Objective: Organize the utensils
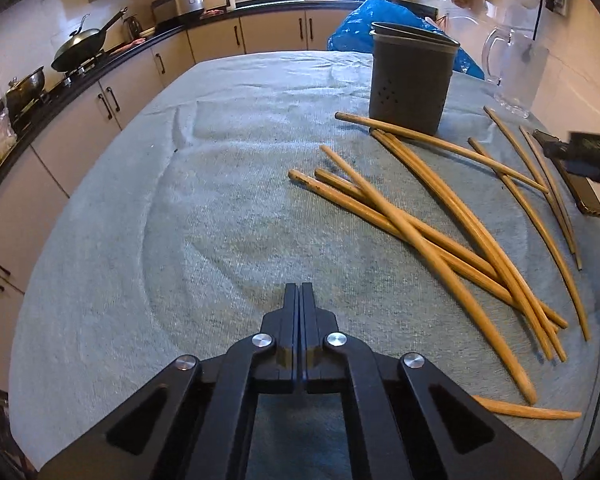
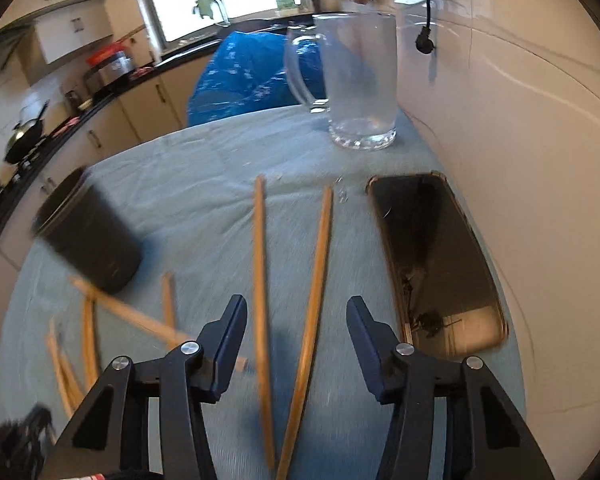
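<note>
Several wooden chopsticks (image 1: 440,236) lie scattered on the grey-blue cloth (image 1: 204,184), in front of a dark grey utensil holder (image 1: 410,84) standing upright at the back. My left gripper (image 1: 299,292) is shut with nothing in it, over bare cloth left of the pile. My right gripper (image 2: 296,312) is open above two chopsticks (image 2: 260,280) that lie lengthwise between its fingers without touching the pads. The holder (image 2: 90,236) shows blurred at the left of the right wrist view. The right gripper's body (image 1: 584,152) enters the left wrist view at the right edge.
A black phone (image 2: 436,256) lies right of the two chopsticks, close to the white wall. A glass mug (image 2: 356,80) stands behind it, with a blue plastic bag (image 2: 244,76) at the table's far edge. Kitchen counters with a wok (image 1: 80,46) run along the left.
</note>
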A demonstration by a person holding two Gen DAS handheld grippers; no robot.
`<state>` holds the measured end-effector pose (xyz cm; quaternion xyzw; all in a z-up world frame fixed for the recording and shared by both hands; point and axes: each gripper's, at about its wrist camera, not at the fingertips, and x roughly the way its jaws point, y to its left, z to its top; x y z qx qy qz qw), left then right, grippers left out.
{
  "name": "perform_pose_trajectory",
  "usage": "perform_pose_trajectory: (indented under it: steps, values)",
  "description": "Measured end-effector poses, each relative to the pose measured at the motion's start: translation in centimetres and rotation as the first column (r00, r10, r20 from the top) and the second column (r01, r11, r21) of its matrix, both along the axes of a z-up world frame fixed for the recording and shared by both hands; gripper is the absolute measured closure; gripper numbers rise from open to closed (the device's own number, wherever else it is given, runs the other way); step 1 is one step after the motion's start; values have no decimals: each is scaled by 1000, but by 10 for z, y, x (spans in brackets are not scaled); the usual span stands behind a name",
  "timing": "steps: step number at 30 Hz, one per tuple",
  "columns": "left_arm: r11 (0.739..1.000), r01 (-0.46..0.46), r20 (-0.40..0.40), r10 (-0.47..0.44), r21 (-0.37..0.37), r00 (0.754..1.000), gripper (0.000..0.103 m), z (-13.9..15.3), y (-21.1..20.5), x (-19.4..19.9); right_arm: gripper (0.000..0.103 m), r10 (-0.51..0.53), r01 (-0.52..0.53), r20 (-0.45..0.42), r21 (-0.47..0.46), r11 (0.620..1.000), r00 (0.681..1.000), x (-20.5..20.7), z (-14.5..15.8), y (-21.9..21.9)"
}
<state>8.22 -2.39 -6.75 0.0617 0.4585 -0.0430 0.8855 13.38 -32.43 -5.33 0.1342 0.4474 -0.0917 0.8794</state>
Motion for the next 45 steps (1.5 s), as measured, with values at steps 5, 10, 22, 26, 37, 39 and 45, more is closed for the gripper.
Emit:
perform_pose_trajectory:
  steps: [5, 10, 22, 26, 37, 39, 45]
  values:
    - [992, -13, -60, 5, -123, 998, 101, 3, 20, 2, 61, -38, 34, -90, -44, 998, 995, 39, -16, -7]
    - [963, -84, -136, 50, -258, 990, 65, 6, 45, -11, 65, -55, 44, -110, -99, 994, 992, 53, -22, -6]
    - [952, -200, -226, 147, -231, 963, 31, 5, 29, -22, 79, -41, 27, -109, -132, 991, 993, 59, -22, 5]
    - [970, -204, -215, 173, -132, 961, 28, 2, 6, -13, 86, -27, 12, -112, -133, 991, 993, 58, -22, 8]
    - [991, 61, -1, -62, 122, 998, 103, -3, -48, 0, 96, 8, -30, -160, -133, 991, 987, 41, -21, 18]
    - [991, 88, -2, -88, 97, 996, 103, -2, -42, 5, 96, 12, -33, -164, -131, 991, 986, 37, -21, 18]
    - [992, 52, -71, -61, -116, 996, 62, 25, -2, -8, 96, 7, -27, -168, -117, 993, 986, 4, -16, 16]
